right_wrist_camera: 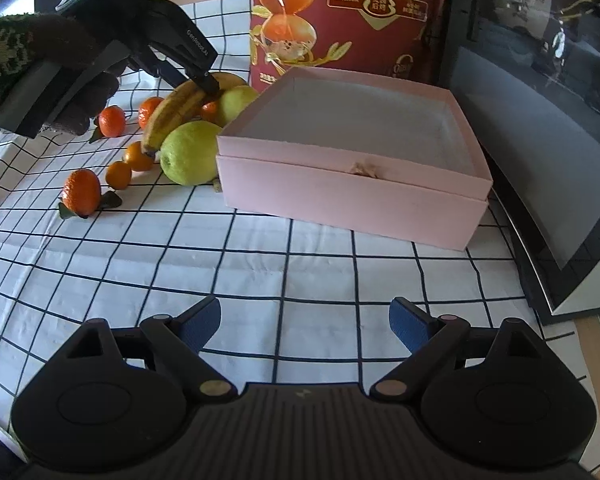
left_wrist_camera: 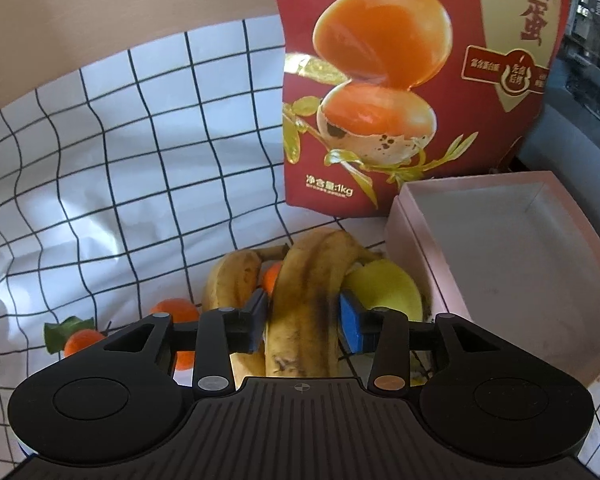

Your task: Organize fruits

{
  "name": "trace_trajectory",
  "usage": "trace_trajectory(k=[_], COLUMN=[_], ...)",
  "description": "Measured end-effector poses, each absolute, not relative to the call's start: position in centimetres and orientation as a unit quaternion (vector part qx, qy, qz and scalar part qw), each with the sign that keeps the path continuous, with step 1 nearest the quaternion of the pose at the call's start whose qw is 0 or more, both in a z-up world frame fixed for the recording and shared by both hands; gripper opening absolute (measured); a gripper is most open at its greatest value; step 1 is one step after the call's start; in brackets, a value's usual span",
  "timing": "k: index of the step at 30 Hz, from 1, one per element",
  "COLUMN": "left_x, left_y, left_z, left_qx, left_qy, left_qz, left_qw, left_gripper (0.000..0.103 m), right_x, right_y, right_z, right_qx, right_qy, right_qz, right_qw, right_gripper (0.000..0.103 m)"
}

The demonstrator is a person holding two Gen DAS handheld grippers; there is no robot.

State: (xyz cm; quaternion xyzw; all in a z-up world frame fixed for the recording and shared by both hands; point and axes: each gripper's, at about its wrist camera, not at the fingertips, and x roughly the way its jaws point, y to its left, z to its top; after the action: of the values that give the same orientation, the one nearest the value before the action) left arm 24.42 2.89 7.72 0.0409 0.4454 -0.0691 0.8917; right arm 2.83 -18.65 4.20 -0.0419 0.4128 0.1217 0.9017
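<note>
My left gripper (left_wrist_camera: 303, 314) is shut on a spotted yellow banana (left_wrist_camera: 306, 292) in the fruit pile; it also shows from outside in the right wrist view (right_wrist_camera: 208, 82), down on the banana (right_wrist_camera: 176, 114). A second banana (left_wrist_camera: 232, 276) lies to its left. A yellow-green apple (left_wrist_camera: 388, 288) sits to the right, and another apple (right_wrist_camera: 190, 152) lies nearer. Small tangerines (right_wrist_camera: 82, 192) are scattered on the checked cloth. The empty pink box (right_wrist_camera: 352, 192) stands right of the pile and shows in the left wrist view (left_wrist_camera: 512, 264). My right gripper (right_wrist_camera: 304, 322) is open and empty above the cloth.
A tall red snack bag (left_wrist_camera: 400, 80) stands behind the fruit and box. A dark-framed appliance (right_wrist_camera: 540, 160) sits at the right. The white checked tablecloth (right_wrist_camera: 260, 260) covers the table. A gloved hand (right_wrist_camera: 28, 56) holds the left gripper.
</note>
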Motion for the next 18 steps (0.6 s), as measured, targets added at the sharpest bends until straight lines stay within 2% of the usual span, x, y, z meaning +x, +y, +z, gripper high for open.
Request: trace_trajectory(k=[12, 18], left_x=[22.9, 19.3], left_y=[2.7, 4.7], left_z=[7.6, 8.3], left_qx=[0.075, 0.02], left_qy=[0.424, 0.415], left_qz=[-0.085, -0.098], left_qw=[0.899, 0.904], left_gripper=[0.043, 0.042], right_x=[3.3, 3.6], right_y=[-18.7, -18.1], right_z=[3.4, 3.2], right_qx=[-0.033, -0.039], right_qy=[0.428, 0.431], right_qz=[0.111, 0.118], right_qw=[0.896, 0.894], right_gripper=[0.092, 0.092])
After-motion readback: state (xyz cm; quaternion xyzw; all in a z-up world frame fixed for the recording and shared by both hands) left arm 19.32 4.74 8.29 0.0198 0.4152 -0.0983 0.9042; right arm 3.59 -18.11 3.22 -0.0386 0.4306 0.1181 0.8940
